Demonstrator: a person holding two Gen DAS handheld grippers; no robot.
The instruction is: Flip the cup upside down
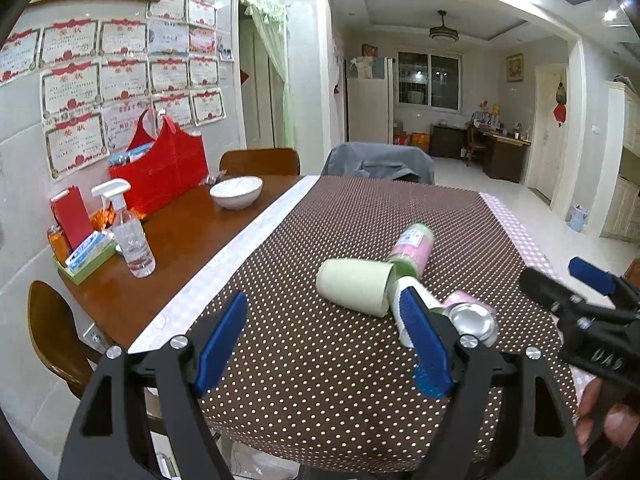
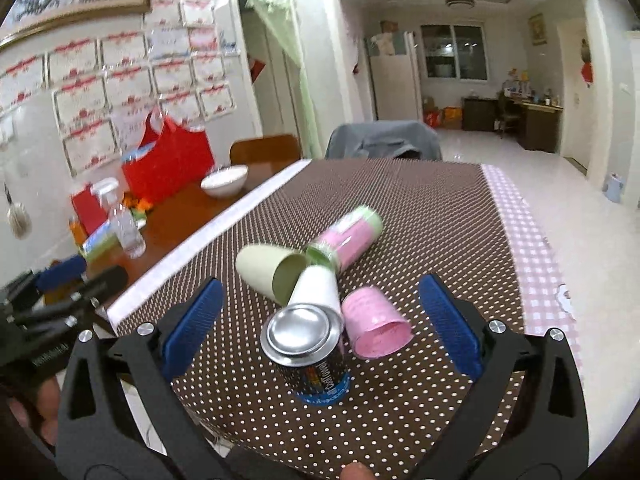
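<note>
Between your right gripper (image 2: 320, 328) fingers, spread wide and holding nothing, stands the can (image 2: 310, 354), with the cluster of cups just beyond it on the dotted cloth (image 2: 420, 208). Your left gripper (image 1: 326, 344) is likewise released, hanging above the near edge of the cloth with its right pad overlapping the white cup (image 1: 400, 294) in view. 3 cups lie on their sides: a pale green cup (image 2: 266, 278) with its mouth toward the middle, the white cup (image 2: 316, 288) touching it, and a pink cup (image 2: 374, 328) just beside the can. A pink and green bottle (image 2: 346, 238) lies behind them. The task does not say which cup; the pink one looks easiest for your right side, since its wall is clear on the outer flank. Steer past the can, close across the cup's wall near mid-height, lift free of its neighbours, then rotate the wrist until the mouth faces down and set it flat on open cloth
</note>
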